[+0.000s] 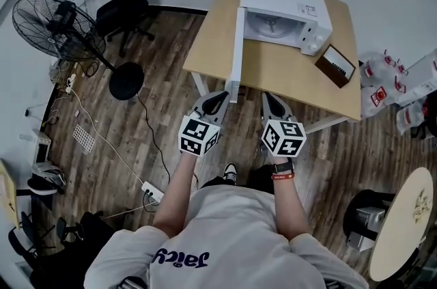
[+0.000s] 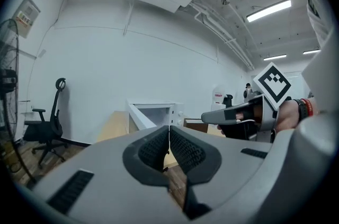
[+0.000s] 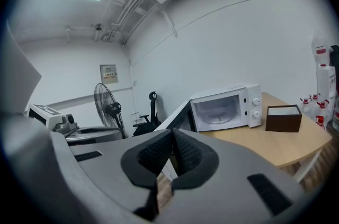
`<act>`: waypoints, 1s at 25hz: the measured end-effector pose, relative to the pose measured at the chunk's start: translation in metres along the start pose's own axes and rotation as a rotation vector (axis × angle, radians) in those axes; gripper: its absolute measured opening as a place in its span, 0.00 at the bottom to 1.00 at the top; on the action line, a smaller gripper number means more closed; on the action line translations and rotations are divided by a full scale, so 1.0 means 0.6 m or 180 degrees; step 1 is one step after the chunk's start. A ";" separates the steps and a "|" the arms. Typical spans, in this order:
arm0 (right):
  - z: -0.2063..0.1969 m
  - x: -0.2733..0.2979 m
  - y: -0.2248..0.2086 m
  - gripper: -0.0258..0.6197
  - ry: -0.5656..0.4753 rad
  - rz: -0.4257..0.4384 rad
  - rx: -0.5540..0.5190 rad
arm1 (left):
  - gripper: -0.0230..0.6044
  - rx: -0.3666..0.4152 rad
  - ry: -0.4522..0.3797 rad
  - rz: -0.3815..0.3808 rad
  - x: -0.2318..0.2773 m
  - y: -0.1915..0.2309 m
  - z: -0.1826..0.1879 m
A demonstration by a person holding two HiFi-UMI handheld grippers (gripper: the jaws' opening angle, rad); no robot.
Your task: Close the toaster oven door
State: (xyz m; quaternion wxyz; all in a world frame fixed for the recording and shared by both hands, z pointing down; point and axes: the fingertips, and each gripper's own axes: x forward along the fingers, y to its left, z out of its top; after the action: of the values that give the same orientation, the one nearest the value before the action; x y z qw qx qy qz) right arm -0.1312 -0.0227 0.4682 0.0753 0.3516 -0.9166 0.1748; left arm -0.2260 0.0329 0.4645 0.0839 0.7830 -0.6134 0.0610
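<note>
Toaster oven [image 1: 285,16] — white, door [image 1: 237,55] swung wide — left tongs [image 1: 220,98] and right tongs [image 1: 270,98] pinched together.

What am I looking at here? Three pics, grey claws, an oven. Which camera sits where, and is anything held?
There is no robot arm. A person holds a two-jaw gripper in each hand. The head view comes from a camera on the person's head, looking steeply down. The other two cameras ride on the grippers and look along their jaws. The cubes with square markers are part of the grippers. The left gripper and right gripper both have their jaws together and hold nothing. On the wooden table stand a white toaster oven, with its door swung wide open toward the person, and a small brown box.
</note>
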 end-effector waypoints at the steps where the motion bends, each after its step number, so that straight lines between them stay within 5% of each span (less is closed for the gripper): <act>1: -0.001 0.010 0.002 0.04 0.0012 0.0022 0.0010 | 0.07 -0.0009 0.0035 -0.0012 0.002 0.011 -0.007; 7: -0.013 0.063 -0.007 0.04 0.0131 0.0158 -0.0015 | 0.08 -0.0132 0.0176 -0.0151 0.032 0.067 -0.040; 25: -0.057 0.144 -0.050 0.04 0.0530 0.0344 -0.0138 | 0.46 0.0142 0.0618 -0.1059 0.115 0.102 -0.140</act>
State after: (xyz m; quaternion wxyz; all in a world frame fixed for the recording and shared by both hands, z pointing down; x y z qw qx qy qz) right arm -0.1746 -0.0843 0.5305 0.1493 0.2842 -0.9284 0.1873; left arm -0.2682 -0.0298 0.5642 0.1343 0.8657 -0.4629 0.1351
